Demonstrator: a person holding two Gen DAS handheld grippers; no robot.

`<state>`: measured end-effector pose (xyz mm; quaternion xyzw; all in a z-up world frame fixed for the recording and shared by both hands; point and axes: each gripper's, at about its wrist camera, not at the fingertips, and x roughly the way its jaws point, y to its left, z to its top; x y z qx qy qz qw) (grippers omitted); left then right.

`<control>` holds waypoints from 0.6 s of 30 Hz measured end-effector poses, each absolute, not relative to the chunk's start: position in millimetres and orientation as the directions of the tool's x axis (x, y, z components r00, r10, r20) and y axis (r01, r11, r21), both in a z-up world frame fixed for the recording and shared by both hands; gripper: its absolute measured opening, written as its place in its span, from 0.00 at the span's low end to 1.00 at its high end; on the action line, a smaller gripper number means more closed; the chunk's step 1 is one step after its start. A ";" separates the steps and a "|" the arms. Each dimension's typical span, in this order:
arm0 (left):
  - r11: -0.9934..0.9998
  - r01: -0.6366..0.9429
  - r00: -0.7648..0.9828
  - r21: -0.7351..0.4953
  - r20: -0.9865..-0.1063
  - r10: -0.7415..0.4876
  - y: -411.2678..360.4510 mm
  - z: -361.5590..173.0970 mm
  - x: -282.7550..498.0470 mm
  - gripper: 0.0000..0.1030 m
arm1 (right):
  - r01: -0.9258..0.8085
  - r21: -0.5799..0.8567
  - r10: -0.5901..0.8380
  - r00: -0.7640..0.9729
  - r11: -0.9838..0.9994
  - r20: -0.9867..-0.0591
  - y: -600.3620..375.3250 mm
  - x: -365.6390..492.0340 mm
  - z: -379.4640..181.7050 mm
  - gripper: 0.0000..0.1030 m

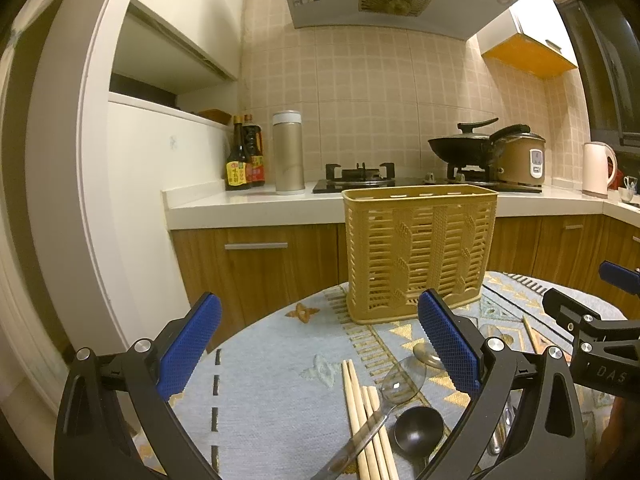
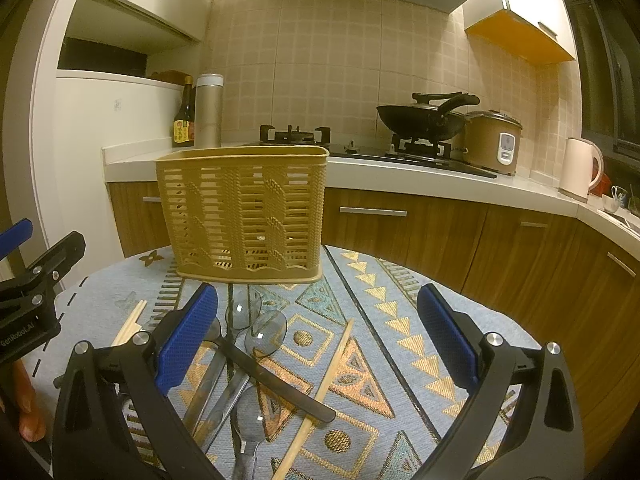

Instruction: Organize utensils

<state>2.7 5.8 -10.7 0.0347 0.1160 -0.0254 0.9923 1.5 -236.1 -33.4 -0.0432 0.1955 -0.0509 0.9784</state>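
Note:
A tan slatted utensil basket (image 1: 418, 252) stands upright on the patterned tablecloth (image 1: 264, 380); it also shows in the right wrist view (image 2: 244, 212). My left gripper (image 1: 320, 340) is open and empty above several wooden chopsticks (image 1: 366, 428) and metal spoons (image 1: 418, 426). My right gripper (image 2: 316, 332) is open and empty above a heap of spoons (image 2: 262, 334), a black-handled utensil (image 2: 280, 384) and one chopstick (image 2: 320, 392). More chopsticks (image 2: 130, 322) lie to its left. The right gripper shows at the right edge of the left wrist view (image 1: 592, 320).
Behind the table runs a kitchen counter (image 1: 248, 204) with sauce bottles (image 1: 244, 156), a metal canister (image 1: 288, 152), a gas hob with a wok (image 1: 460, 148), a rice cooker (image 1: 522, 156) and a kettle (image 1: 598, 168). Wooden cabinets (image 2: 440, 232) stand below.

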 end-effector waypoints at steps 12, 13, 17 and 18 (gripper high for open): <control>0.998 0.053 0.961 0.032 -0.272 -0.042 27.9 -3.8 5.7 0.93 | 0.103 -0.086 -0.131 0.885 0.991 -0.447 -237.9 13.7 -36.6 0.93; 0.997 0.061 0.954 0.041 -0.295 -0.046 31.5 -3.0 8.3 0.93 | 0.101 -0.084 -0.128 0.884 0.991 -0.450 -238.6 13.8 -36.4 0.93; 0.982 0.187 0.888 0.031 -0.432 -0.156 43.0 -6.0 23.3 0.78 | 0.095 -0.072 -0.118 0.881 0.993 -0.459 -242.0 17.5 -36.8 0.93; 0.974 0.225 0.870 0.007 -0.452 -0.198 45.7 -6.3 24.1 0.77 | 0.068 -0.074 -0.095 0.881 0.995 -0.463 -241.4 17.9 -36.3 0.93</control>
